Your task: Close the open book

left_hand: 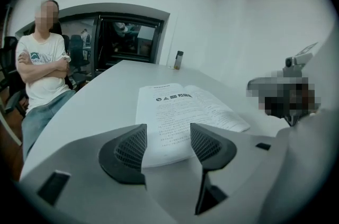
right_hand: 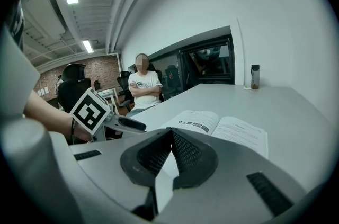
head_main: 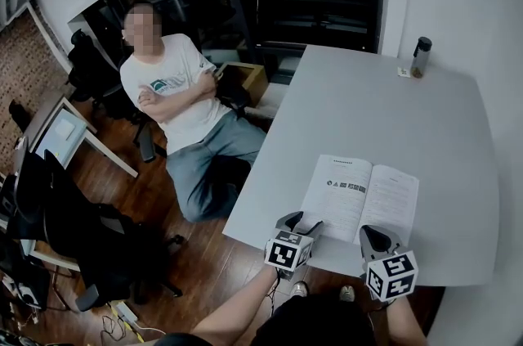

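Book point(head_main: 359, 197) lies open and flat at the near edge of the surface point(head_main: 392, 91), pages up, so both halves are within my reach. My left hand-held gripper point(left_hand: 168, 138) hangs just short of the left page's near edge, jaws spread wide with nothing in them, lined up, I'd say, to catch that page. My right hand-held gripper point(right_hand: 169, 146) is pinched fully together, empty, near the right page. At the far corner stands a bottle point(head_main: 421, 56), well out of the way.

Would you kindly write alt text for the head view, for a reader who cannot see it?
An open book lies on a white table, with the left gripper open and the right gripper shut at its near edge. A person sits nearby.
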Tool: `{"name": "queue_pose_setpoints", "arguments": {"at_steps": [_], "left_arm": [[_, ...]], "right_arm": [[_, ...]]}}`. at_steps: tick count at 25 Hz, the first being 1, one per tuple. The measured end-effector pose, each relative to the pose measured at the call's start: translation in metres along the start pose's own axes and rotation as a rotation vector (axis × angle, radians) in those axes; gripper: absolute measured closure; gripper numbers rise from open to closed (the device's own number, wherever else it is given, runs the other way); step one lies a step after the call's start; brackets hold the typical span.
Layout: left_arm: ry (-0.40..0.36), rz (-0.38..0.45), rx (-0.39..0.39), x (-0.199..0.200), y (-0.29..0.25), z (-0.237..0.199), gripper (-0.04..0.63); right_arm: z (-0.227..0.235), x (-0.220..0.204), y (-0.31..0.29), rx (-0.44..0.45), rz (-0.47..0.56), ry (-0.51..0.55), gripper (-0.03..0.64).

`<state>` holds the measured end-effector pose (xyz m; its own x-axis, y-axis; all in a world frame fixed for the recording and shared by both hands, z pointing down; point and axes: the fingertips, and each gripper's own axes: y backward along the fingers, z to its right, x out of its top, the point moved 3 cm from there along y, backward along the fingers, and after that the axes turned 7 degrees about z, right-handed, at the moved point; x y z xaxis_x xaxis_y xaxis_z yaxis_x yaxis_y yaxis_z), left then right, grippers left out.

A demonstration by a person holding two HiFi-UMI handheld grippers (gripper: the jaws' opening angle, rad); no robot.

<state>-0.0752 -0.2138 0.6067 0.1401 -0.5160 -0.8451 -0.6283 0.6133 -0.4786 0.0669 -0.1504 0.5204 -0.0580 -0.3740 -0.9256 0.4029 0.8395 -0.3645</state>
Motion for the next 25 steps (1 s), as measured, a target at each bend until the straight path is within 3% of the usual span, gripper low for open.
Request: {"name": "queue_pose_setpoints", "arguments": {"at_steps": [10, 25], "left_arm": [[0.062, -0.125, -0.002, -0.024, -0.013, -0.009, 0.345], [0.095, -0.120, -0.018, -0.024, -0.013, 0.000, 0.345]], "right_arm": [[0.003, -0.012, 0.002, -0.015, -0.038, -0.011, 0.614], [0.031, -0.049, -0.003, -0.042, -0.147, -0.007, 0.614]]}}
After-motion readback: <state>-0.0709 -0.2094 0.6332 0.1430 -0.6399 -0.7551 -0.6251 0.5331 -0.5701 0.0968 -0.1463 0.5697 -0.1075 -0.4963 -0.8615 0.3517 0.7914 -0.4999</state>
